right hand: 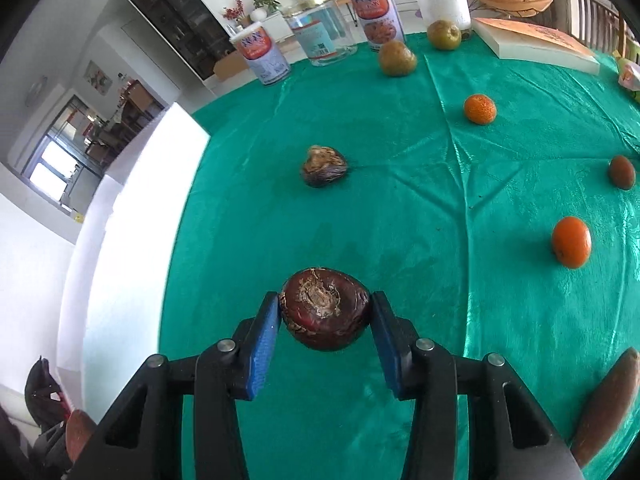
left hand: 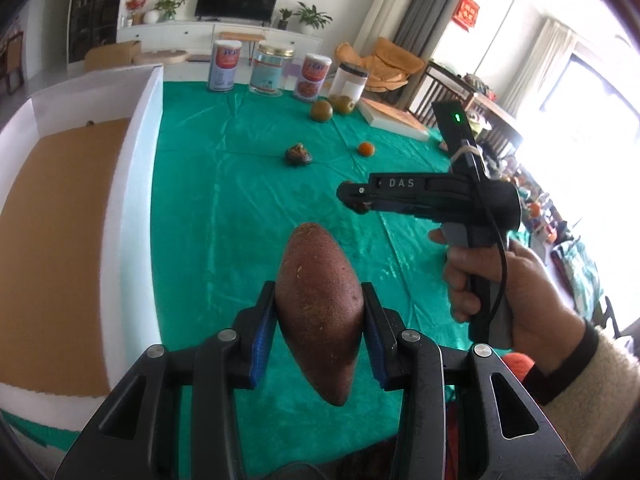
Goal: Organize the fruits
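My left gripper (left hand: 319, 304) is shut on a reddish-brown sweet potato (left hand: 320, 320) and holds it above the green tablecloth (left hand: 240, 208). My right gripper (right hand: 325, 312) is shut on a dark brown water chestnut (right hand: 324, 307), also above the cloth; it shows in the left wrist view (left hand: 356, 200) to the right. A white box with a brown floor (left hand: 60, 240) stands at the left. Loose on the cloth lie a second dark chestnut (right hand: 323, 166), two oranges (right hand: 571, 242) (right hand: 479, 109), two green-brown round fruits (right hand: 396, 58) (right hand: 444, 35) and a small brown fruit (right hand: 622, 172).
Several jars and cans (right hand: 320, 28) stand along the far edge of the table. A flat white box (right hand: 532, 42) lies at the far right. Another sweet potato (right hand: 608, 404) lies at the right edge of the right wrist view.
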